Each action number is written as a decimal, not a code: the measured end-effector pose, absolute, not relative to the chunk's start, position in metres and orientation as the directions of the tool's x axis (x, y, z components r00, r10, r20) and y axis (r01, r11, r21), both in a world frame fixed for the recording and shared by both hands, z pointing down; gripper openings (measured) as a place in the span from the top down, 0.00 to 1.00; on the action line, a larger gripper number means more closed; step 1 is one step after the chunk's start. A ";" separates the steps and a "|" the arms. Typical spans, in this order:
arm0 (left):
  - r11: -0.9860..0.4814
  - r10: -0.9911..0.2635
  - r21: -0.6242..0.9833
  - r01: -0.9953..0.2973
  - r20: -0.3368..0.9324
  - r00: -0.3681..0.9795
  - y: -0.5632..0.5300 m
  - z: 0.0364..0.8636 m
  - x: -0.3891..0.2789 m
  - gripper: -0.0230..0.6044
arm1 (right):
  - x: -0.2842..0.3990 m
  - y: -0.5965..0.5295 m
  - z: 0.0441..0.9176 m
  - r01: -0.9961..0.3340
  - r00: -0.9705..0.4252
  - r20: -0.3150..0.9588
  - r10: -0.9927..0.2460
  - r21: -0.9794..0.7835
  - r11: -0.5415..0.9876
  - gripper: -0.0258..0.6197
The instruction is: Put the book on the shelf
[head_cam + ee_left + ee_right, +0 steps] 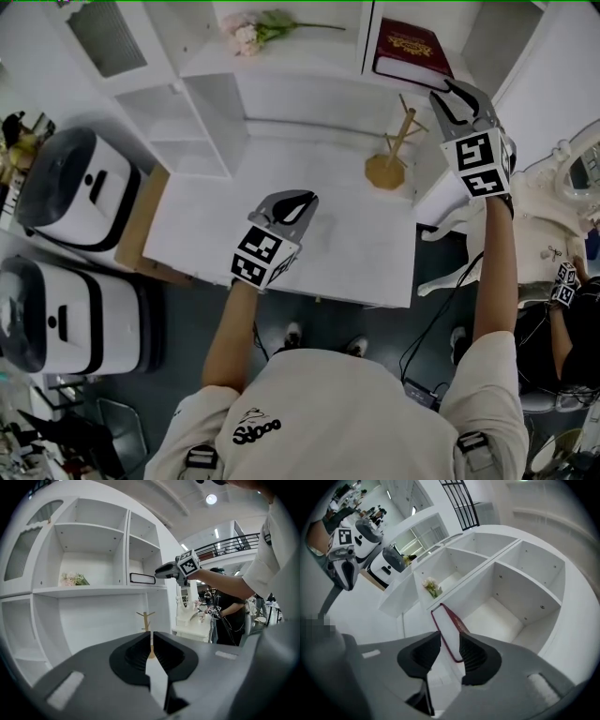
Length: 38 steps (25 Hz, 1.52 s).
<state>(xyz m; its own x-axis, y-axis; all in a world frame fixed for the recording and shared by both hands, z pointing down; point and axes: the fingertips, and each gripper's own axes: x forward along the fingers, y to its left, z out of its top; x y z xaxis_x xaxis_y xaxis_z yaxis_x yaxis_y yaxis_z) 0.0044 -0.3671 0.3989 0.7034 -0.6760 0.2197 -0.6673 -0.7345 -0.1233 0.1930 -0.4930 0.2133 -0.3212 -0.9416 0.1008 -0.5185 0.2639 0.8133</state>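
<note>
Since the book (412,52) already lies flat in a bay of the shelf (319,58), we judge the right gripper (454,96) released, its 2 jaws straddling the book's edge without pinching, while the left gripper (302,201) hovers clenched and empty over the table (356,246).

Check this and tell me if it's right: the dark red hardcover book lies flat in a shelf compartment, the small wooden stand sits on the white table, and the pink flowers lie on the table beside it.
One thing is wrong: the pink flowers lie on the white shelf, not on the white table, as the head view shows. The dark red hardcover book does lie flat in a shelf compartment, and the small wooden stand does sit on the table.
</note>
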 end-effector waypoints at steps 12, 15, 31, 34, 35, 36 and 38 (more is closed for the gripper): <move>-0.698 -0.714 -0.167 -0.696 0.102 0.692 -0.362 0.351 0.018 0.91 | 0.221 -0.377 0.272 -0.762 -0.318 0.085 -0.944 0.569 0.308 0.89; -0.699 -0.712 -0.179 -0.692 0.080 0.698 -0.358 0.344 0.026 0.91 | 0.242 -0.353 0.284 -0.820 -0.286 0.083 -0.955 0.495 0.289 0.96; -0.712 -0.670 -0.296 -0.636 0.019 0.742 -0.328 0.310 0.063 0.91 | 0.249 -0.285 0.280 -0.878 -0.282 0.033 -0.959 0.395 0.272 0.96; -0.715 -0.665 -0.301 -0.631 0.015 0.747 -0.327 0.307 0.065 0.91 | 0.243 -0.287 0.281 -0.875 -0.293 0.041 -0.955 0.391 0.286 0.96; -0.716 -0.664 -0.300 -0.630 0.015 0.748 -0.327 0.307 0.065 0.91 | 0.242 -0.288 0.282 -0.876 -0.296 0.043 -0.954 0.386 0.289 0.96; -0.718 -0.663 -0.298 -0.629 0.016 0.749 -0.328 0.307 0.065 0.91 | 0.240 -0.290 0.283 -0.877 -0.298 0.044 -0.954 0.383 0.291 0.96; -0.721 -0.660 -0.296 -0.626 0.021 0.751 -0.328 0.309 0.066 0.91 | 0.239 -0.291 0.285 -0.878 -0.298 0.047 -0.953 0.378 0.293 0.96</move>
